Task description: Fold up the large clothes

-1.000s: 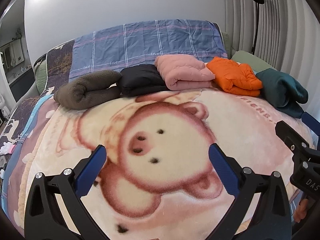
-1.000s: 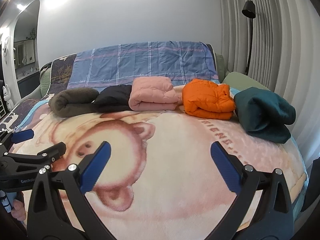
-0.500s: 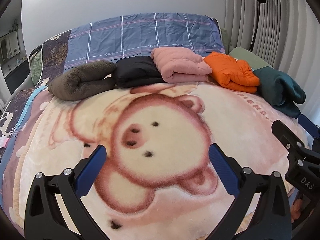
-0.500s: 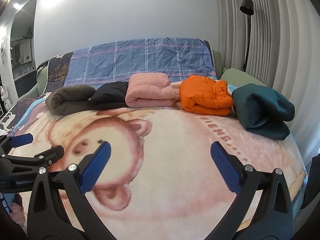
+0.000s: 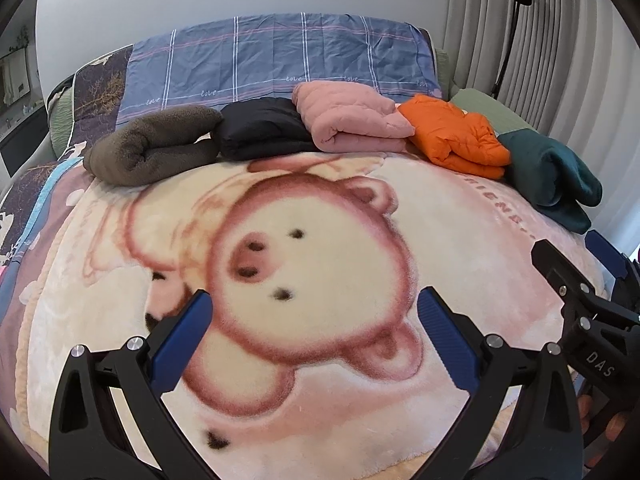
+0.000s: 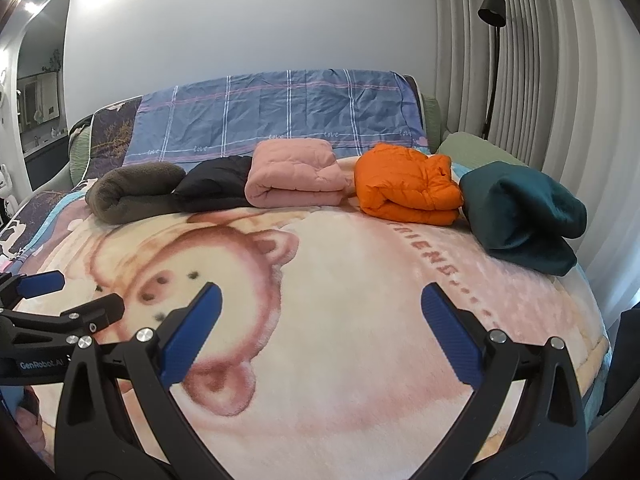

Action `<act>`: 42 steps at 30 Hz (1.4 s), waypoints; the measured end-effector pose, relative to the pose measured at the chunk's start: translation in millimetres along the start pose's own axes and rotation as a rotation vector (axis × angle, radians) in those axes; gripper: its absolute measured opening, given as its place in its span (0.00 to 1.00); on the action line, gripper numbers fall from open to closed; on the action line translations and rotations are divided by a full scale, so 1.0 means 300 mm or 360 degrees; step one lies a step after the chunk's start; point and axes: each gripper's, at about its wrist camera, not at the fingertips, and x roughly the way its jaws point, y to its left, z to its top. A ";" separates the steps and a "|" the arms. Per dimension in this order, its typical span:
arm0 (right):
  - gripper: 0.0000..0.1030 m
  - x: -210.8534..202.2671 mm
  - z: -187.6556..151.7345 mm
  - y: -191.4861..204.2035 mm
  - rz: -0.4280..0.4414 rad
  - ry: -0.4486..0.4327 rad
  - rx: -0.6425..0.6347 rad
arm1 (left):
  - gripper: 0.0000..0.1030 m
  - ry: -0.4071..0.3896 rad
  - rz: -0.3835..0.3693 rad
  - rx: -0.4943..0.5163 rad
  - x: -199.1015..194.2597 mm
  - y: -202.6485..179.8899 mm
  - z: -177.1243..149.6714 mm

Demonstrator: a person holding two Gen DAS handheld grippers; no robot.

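Note:
Several folded garments lie in a row across the far part of the bed: a brown fleece [image 5: 152,148] [image 6: 132,194], a black jacket [image 5: 260,132] [image 6: 216,188], a pink quilted jacket [image 5: 348,122] [image 6: 296,174], an orange puffer jacket [image 5: 456,136] [image 6: 404,184] and a dark teal garment [image 5: 556,176] [image 6: 520,212]. My left gripper [image 5: 314,320] [image 6: 72,294] hovers open over the bear-print blanket [image 5: 320,240] [image 6: 360,280], holding nothing. My right gripper [image 6: 320,312] [image 5: 576,256] is open too, empty, just to the right of the left one.
A blue plaid cover [image 5: 280,60] [image 6: 280,112] lies along the head of the bed. A black floor lamp [image 6: 494,40] stands by pleated curtains [image 6: 560,80] on the right. A green pillow [image 6: 472,148] sits behind the teal garment. The blanket between grippers and clothes is bare.
Both views have shifted a little: the row of folded clothes sits slightly higher and more to the left. Both grippers stay open and empty.

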 end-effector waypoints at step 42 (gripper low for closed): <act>0.98 0.020 -0.013 -0.019 -0.0057 0.0029 0.0013 | 0.99 -0.0121 0.0084 0.0097 -0.027 -0.034 0.000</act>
